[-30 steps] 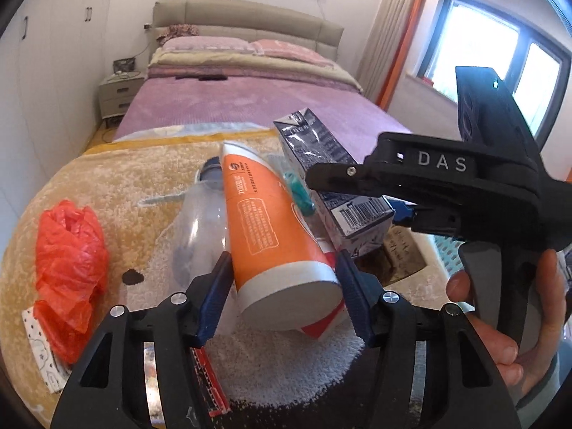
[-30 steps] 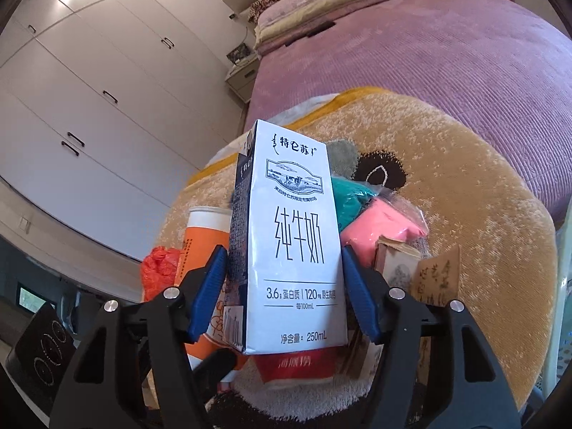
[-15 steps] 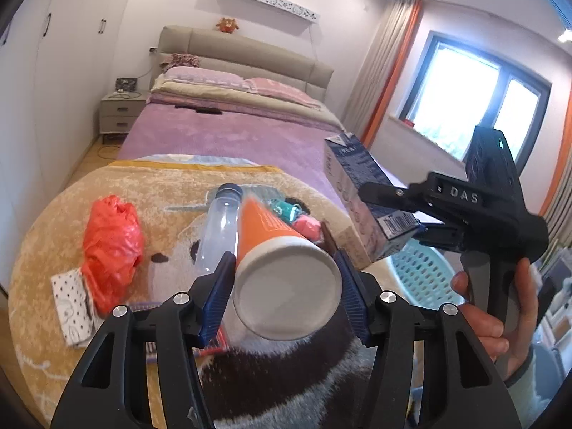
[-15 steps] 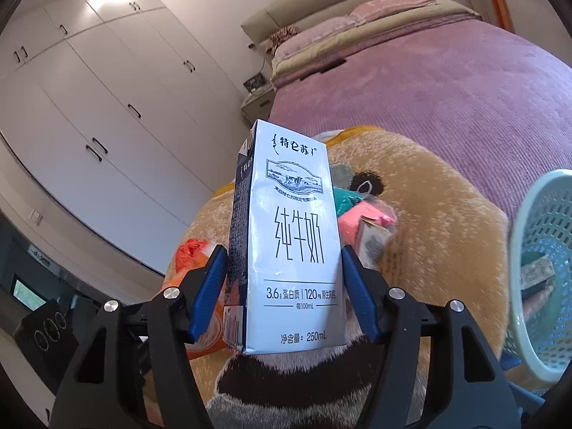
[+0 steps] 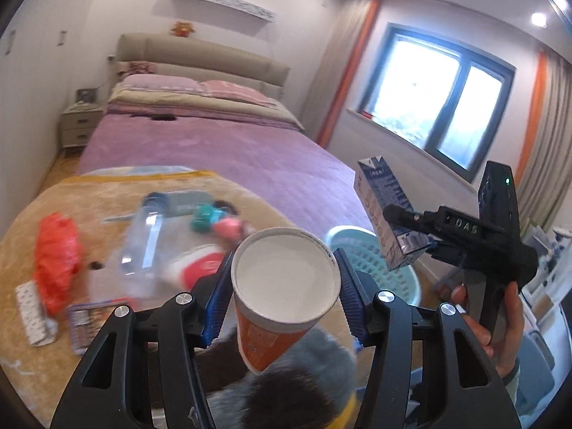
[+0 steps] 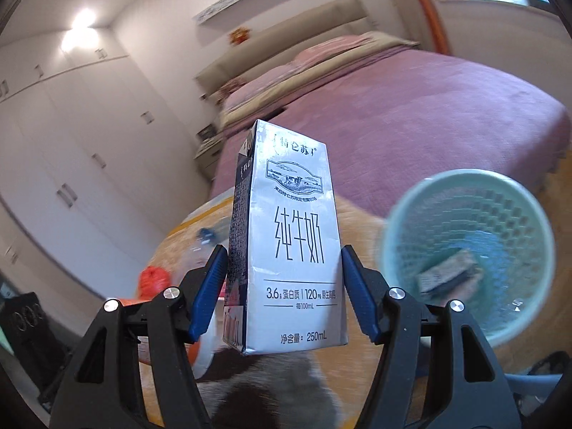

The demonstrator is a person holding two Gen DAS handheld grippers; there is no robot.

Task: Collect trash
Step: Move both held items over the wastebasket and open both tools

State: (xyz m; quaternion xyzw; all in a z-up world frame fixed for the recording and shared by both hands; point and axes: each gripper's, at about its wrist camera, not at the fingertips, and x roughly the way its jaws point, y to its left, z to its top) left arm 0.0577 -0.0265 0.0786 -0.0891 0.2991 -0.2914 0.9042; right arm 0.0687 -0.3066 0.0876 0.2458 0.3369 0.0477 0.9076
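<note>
My left gripper (image 5: 284, 296) is shut on an orange paper cup (image 5: 282, 286), its white base facing the camera, lifted off the rug. My right gripper (image 6: 284, 293) is shut on an upright white milk carton (image 6: 289, 243); in the left wrist view that carton (image 5: 389, 211) hangs over the pale green basket (image 5: 371, 254), carried by a hand (image 5: 500, 325). In the right wrist view the basket (image 6: 468, 250) sits to the right of the carton with a small flat packet (image 6: 450, 275) inside.
On the tan rug (image 5: 89, 196) lie a clear plastic bottle (image 5: 143, 236), an orange bag (image 5: 57, 250), a blister pack (image 5: 32, 314), teal and pink wrappers (image 5: 214, 220) and a red-and-white cup (image 5: 196, 268). A purple bed (image 5: 214, 150) stands behind; white wardrobes (image 6: 71, 178) on the left.
Both grippers rose off the rug with their loads and swung right toward the basket, which has come into view. The cup tipped so that its base faces the camera.
</note>
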